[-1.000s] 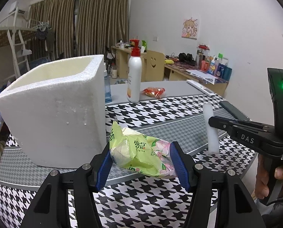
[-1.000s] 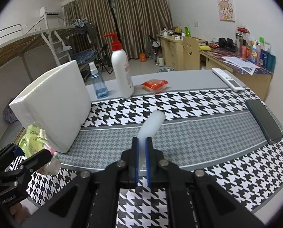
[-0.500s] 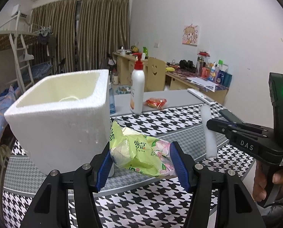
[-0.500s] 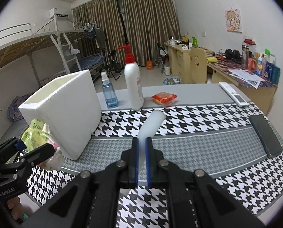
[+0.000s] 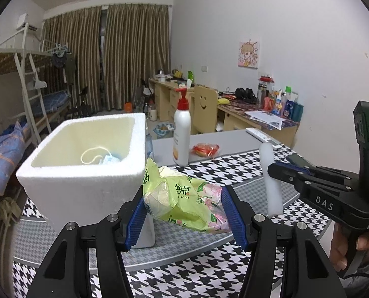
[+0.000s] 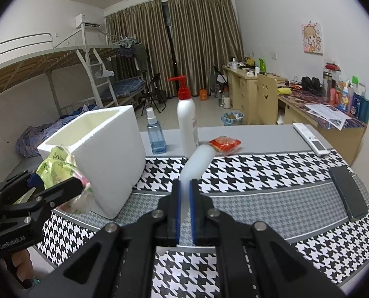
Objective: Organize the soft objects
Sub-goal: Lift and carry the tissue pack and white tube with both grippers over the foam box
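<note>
My left gripper [image 5: 183, 211] is shut on a green tissue pack [image 5: 182, 203], held in the air just in front of the white foam box [image 5: 85, 188]. Inside the box lies a face mask with a white loop [image 5: 97, 157]. My right gripper [image 6: 185, 207] is shut on a white foam stick [image 6: 196, 161] that points up and away above the table. In the left wrist view the right gripper [image 5: 273, 171] and its foam stick [image 5: 270, 176] are to the right of the pack. In the right wrist view the left gripper [image 6: 55, 191] and the tissue pack [image 6: 60, 166] sit at the box's [image 6: 110, 154] near left corner.
On the houndstooth tablecloth [image 6: 258, 173] stand a white pump bottle [image 6: 187, 124] and a blue spray bottle [image 6: 155, 136]. A red snack packet [image 6: 225, 143], a white remote [image 6: 311, 141] and a black phone [image 6: 349, 196] lie to the right. The table's near edge is close.
Both grippers have risen with their loads. The inside of the foam box and the mask in it have come into the left wrist view.
</note>
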Demonstrator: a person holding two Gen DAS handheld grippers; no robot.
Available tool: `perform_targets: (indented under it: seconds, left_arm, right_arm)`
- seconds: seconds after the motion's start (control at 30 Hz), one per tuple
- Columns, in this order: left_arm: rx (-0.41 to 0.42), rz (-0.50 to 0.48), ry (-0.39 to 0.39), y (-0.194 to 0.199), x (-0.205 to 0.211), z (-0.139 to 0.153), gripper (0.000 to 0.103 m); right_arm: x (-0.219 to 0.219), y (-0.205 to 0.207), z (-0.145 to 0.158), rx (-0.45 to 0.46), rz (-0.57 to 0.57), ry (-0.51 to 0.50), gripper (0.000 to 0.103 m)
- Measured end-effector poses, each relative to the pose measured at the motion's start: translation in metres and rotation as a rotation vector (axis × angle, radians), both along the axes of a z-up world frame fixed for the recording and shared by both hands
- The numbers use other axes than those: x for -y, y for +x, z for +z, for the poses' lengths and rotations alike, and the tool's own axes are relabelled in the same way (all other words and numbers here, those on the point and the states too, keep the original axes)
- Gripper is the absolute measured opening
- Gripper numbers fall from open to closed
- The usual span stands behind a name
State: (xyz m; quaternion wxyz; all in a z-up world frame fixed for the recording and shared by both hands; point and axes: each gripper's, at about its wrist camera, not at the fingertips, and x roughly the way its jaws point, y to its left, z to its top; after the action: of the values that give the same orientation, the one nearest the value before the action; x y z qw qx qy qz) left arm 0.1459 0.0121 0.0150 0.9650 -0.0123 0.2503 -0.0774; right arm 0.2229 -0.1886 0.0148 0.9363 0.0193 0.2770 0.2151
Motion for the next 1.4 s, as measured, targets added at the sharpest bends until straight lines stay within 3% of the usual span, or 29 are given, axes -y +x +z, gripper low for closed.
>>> perform_targets:
  seconds: [1.4]
  left_arm:
    - [0.142, 0.112, 0.013, 0.004, -0.036, 0.048, 0.061]
  right_arm:
    - [-0.041, 0.009, 0.041, 0.098, 0.116, 0.019, 0.009]
